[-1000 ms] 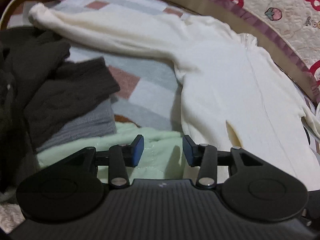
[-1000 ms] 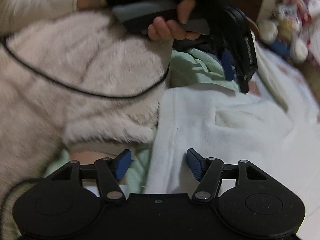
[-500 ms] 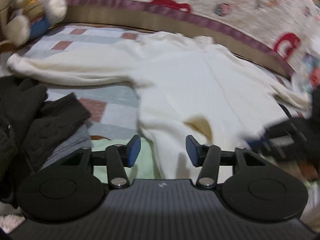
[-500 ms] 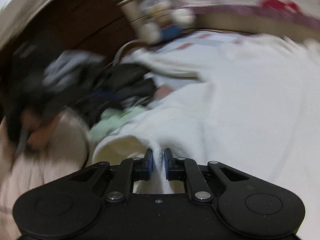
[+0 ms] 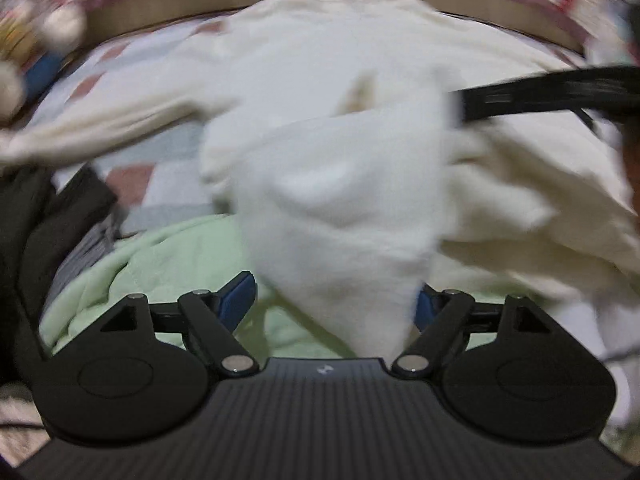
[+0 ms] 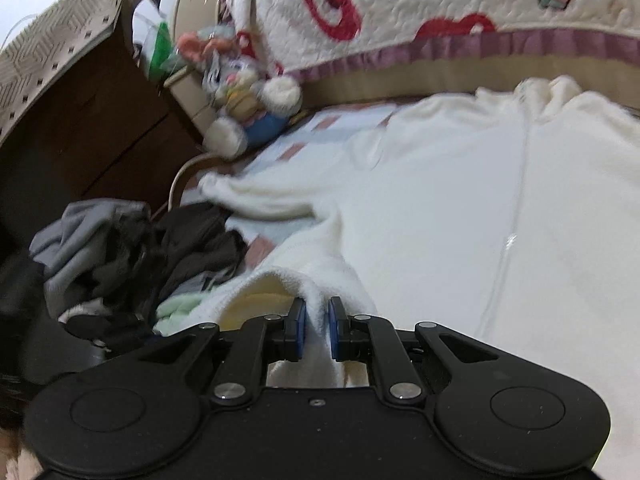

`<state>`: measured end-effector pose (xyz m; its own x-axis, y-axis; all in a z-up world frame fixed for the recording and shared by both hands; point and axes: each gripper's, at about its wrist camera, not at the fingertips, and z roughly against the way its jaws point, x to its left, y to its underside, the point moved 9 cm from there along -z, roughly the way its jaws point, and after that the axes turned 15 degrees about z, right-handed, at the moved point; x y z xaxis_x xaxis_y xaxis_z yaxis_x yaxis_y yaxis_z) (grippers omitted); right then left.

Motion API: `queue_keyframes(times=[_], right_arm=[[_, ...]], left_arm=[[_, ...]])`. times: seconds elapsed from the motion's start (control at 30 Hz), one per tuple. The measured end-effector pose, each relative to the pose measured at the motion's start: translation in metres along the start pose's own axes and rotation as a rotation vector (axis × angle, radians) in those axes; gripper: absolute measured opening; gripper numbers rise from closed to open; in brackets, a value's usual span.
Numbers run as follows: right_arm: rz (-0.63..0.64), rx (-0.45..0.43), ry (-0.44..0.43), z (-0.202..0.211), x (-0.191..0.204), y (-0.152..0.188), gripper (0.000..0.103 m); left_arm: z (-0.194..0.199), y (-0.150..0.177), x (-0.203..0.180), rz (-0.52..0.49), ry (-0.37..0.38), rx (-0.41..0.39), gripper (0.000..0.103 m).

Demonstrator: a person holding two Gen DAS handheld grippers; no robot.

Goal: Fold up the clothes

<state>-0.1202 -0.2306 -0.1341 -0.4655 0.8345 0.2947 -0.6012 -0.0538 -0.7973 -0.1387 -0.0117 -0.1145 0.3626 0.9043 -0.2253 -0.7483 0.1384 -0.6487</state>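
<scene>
While the right gripper (image 6: pixel 317 322) pinches the cream garment's (image 6: pixel 460 232) hem, the left gripper (image 5: pixel 334 304) gapes wide — fabric between.

A dark clothes pile (image 6: pixel 120 256) and plush toy (image 6: pixel 244 100) crowd the bed's left; the spread cream garment (image 6: pixel 460 208) lies unobstructed.
</scene>
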Motion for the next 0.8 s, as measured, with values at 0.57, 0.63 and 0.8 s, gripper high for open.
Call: queue_keyframes(times=[0.57, 0.63, 0.8], right_arm=[[0.027, 0.096, -0.312, 0.060, 0.009, 0.025, 0.026], [-0.046, 0.132, -0.150, 0.077, -0.023, 0.040, 0.030], [-0.240, 0.124, 0.211, 0.173, -0.092, 0.094, 0.033]], left_arm=[[0.064, 0.051, 0.048, 0.388, -0.129, 0.054, 0.003], [0.056, 0.067, 0.057, 0.404, -0.173, 0.085, 0.003], [0.041, 0.055, 0.054, 0.347, -0.184, 0.081, 0.006]])
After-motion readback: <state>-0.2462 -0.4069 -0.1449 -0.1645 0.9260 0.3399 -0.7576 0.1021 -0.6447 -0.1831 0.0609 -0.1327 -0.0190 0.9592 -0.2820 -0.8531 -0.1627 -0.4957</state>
